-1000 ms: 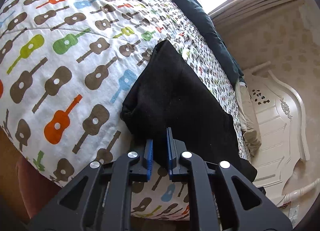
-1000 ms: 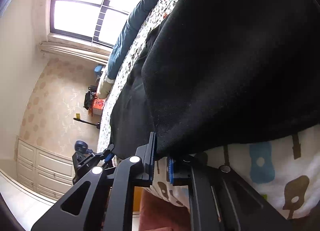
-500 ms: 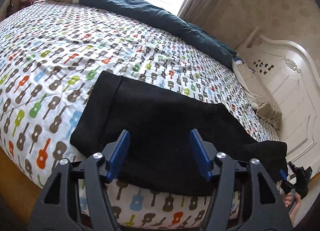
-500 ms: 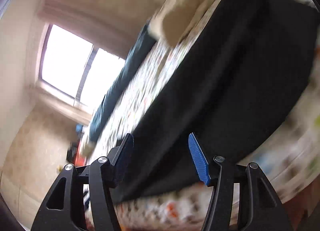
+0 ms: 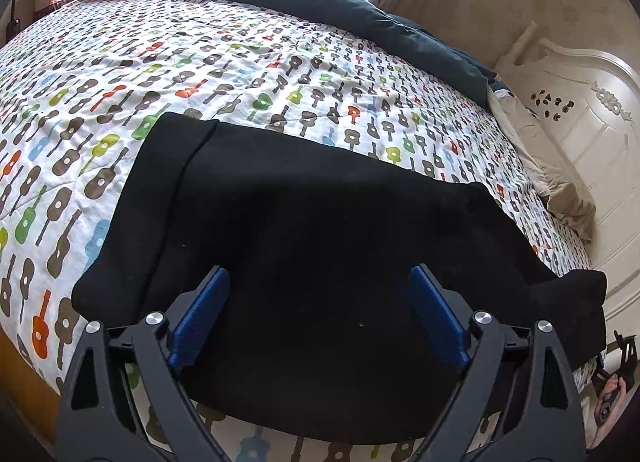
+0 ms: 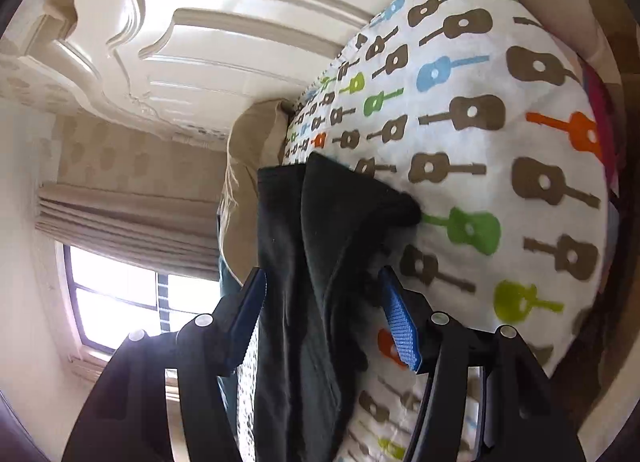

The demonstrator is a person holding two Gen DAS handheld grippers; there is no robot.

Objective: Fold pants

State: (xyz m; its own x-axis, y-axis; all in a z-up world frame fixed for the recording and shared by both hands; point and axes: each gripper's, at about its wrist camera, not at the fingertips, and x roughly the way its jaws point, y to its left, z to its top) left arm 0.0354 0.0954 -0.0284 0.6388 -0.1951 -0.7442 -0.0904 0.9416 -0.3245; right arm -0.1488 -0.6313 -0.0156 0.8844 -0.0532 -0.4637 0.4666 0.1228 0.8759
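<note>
Open bedspread [image 5: 240,74] beyond pants [image 5: 320,246], headboard [image 5: 592,150] blocking right

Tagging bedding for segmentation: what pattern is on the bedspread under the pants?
White bedspread printed with small multicoloured guitars; clearest in the left wrist view.

One pants [image 5: 320,246], two tongs [image 5: 318,312].

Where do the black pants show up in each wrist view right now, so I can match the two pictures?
Left wrist: the black pants lie spread across the lower middle, between the wide-apart fingers.
Right wrist: the pants hang as a narrow folded strip, centre to bottom, between the fingers.
Shared landmark: the guitar-print bedspread beneath them.
</note>
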